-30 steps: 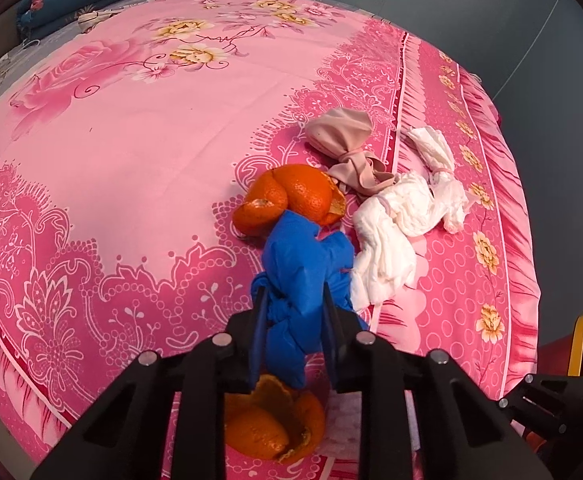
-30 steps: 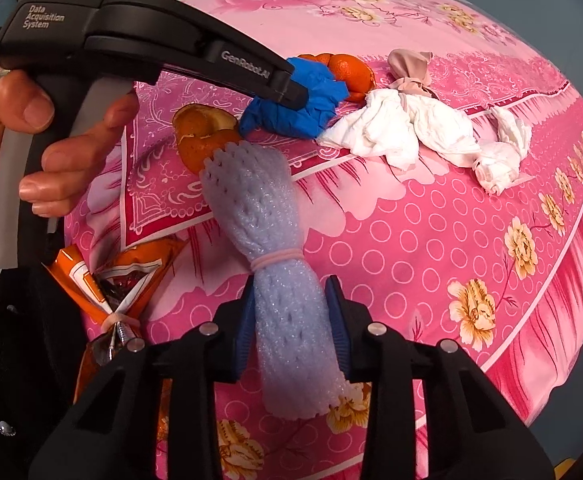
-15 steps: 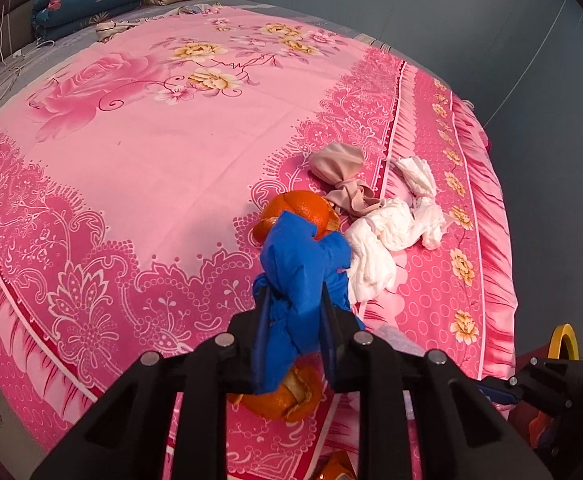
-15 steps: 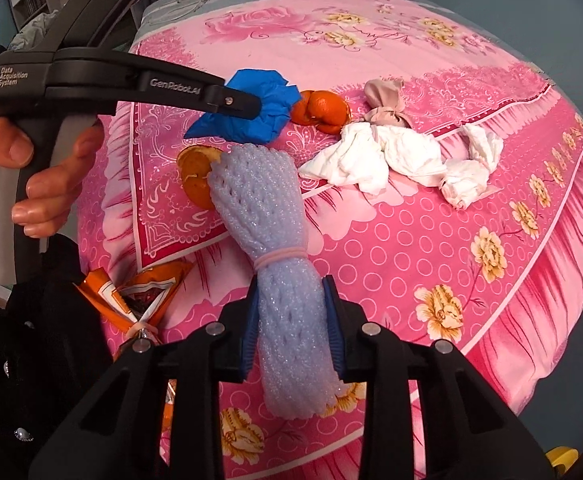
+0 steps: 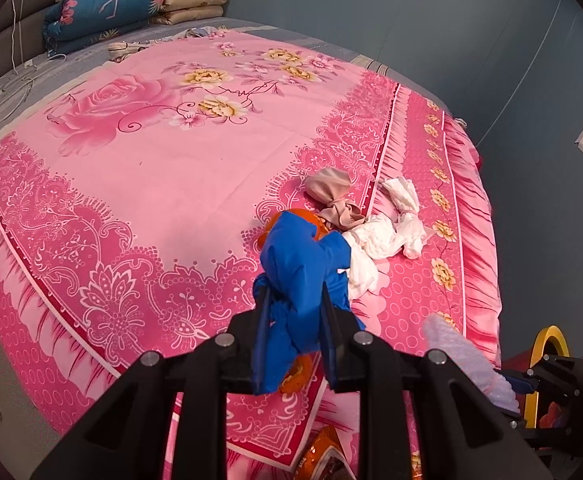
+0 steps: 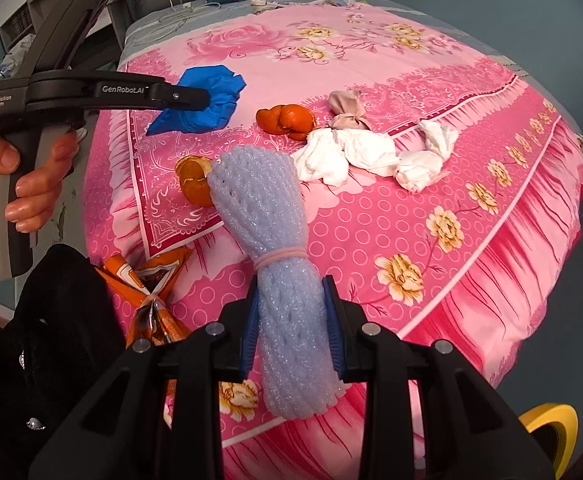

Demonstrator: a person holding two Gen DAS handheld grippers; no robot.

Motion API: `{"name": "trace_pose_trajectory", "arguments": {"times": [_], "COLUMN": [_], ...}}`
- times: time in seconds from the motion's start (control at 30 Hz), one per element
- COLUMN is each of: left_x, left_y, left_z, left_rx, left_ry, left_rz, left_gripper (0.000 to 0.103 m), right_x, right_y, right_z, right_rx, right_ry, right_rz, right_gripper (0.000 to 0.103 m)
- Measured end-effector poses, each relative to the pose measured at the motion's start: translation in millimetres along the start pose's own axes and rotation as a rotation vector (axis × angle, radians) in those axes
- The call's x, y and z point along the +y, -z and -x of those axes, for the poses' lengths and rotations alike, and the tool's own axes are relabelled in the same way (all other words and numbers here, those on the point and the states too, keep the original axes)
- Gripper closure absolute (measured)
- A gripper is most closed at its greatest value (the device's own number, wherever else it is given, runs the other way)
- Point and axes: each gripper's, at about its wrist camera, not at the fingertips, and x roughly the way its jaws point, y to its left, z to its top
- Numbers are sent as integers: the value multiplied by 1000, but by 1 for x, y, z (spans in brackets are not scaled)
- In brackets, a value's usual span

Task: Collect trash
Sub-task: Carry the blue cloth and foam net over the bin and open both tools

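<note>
Blue glove (image 5: pixel 299 276) pinched in left gripper (image 5: pixel 295 316), foam netting (image 6: pixel 279 280) in right gripper (image 6: pixel 293 320); loose ends risk slipping free.

A pink floral bedspread (image 5: pixel 139 184) covers the bed, with folded quilts (image 5: pixel 103 8) stacked at its head.

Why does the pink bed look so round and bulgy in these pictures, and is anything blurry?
Left wrist view: fisheye lens bows the pink floral bedspread, corners go black; the crumpled blue plastic glove stays sharp. Right wrist view: same bulge; the pale blue foam net sleeve is crisp under even, soft light.
</note>
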Motion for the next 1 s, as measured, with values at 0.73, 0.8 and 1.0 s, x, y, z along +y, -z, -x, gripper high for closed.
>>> {"name": "trace_pose_trajectory", "arguments": {"times": [0.73,0.8,1.0], "left_x": [-20,-25,-48], "left_y": [25,27,31], "left_z": [29,32,46], "left_rx": [-21,-27,-48], "left_ry": [2,12,50], "left_rz": [-6,-8,-40], "left_gripper": [82,82,82], "right_x": [-26,-31,-49], "right_y": [30,32,42], "right_z": [59,64,87], "right_rx": [-108,-121,-174], "right_ry": [9,11,20], "right_rz": [-123,-143,-205], "right_gripper": [75,75,75]}}
